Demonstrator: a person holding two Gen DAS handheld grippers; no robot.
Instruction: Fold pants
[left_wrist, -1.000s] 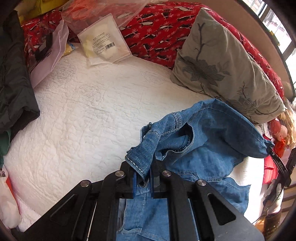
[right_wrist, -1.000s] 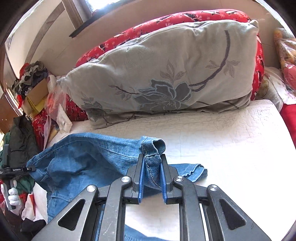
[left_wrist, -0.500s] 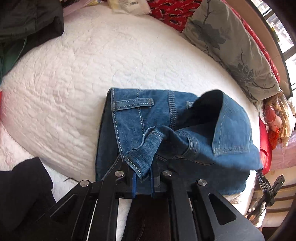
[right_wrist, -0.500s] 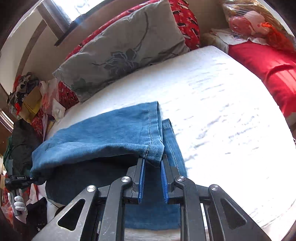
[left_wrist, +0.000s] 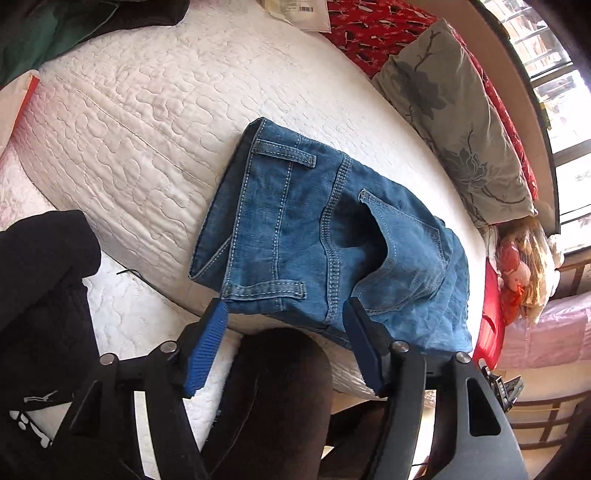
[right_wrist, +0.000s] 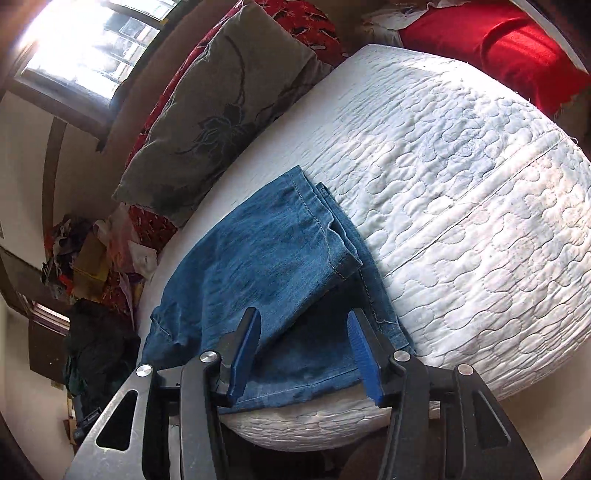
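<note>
The blue denim pants lie folded on the white quilted bed. The waistband with its belt loops and a back pocket faces up in the left wrist view. The leg hems lie stacked in the right wrist view. My left gripper is open and empty, just off the near edge of the waist end. My right gripper is open and empty, above the near edge of the leg end. Nothing is held.
A grey flowered pillow and red patterned bedding lie along the far side of the bed. Dark clothes lie at the left. A red cushion sits beyond the bed. A brown rounded object is below the left gripper.
Both grippers have opened and let go of the jeans, which now lie flat and folded on the bed. Both grippers have drawn back toward the near edge.
</note>
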